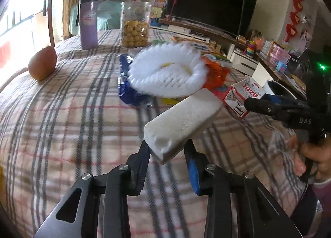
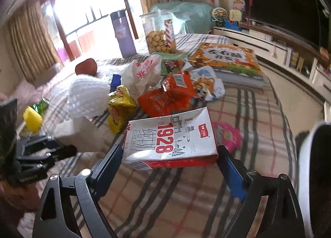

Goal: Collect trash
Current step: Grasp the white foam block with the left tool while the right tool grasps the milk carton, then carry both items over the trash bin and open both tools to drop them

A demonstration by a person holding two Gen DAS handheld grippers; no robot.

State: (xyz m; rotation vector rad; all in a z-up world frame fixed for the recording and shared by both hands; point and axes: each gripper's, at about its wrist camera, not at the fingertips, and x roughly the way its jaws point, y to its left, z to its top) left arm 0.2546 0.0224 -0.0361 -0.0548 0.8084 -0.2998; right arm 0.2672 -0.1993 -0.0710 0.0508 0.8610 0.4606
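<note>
My left gripper [image 1: 167, 149] is shut on a white foam block [image 1: 182, 122] and holds it above the plaid tablecloth [image 1: 72, 124]. My right gripper [image 2: 168, 155] is shut on a red and white "1928" milk carton [image 2: 171, 138]; the carton also shows in the left wrist view [image 1: 242, 97]. Beyond lie a white bubble-wrap piece [image 1: 167, 70], an orange snack bag [image 2: 165, 95], a yellow wrapper [image 2: 120, 107], a white plastic bag [image 2: 142, 72], a blue wrapper [image 1: 126, 88] and a pink wrapper [image 2: 227, 134].
A cookie jar [image 2: 160, 33], a purple cup [image 1: 88, 22], a pear [image 1: 42, 63] and a picture book [image 2: 227, 59] stand farther back on the table. A white bin rim [image 2: 306, 167] is at the right edge. A TV cabinet [image 2: 269, 47] lines the wall.
</note>
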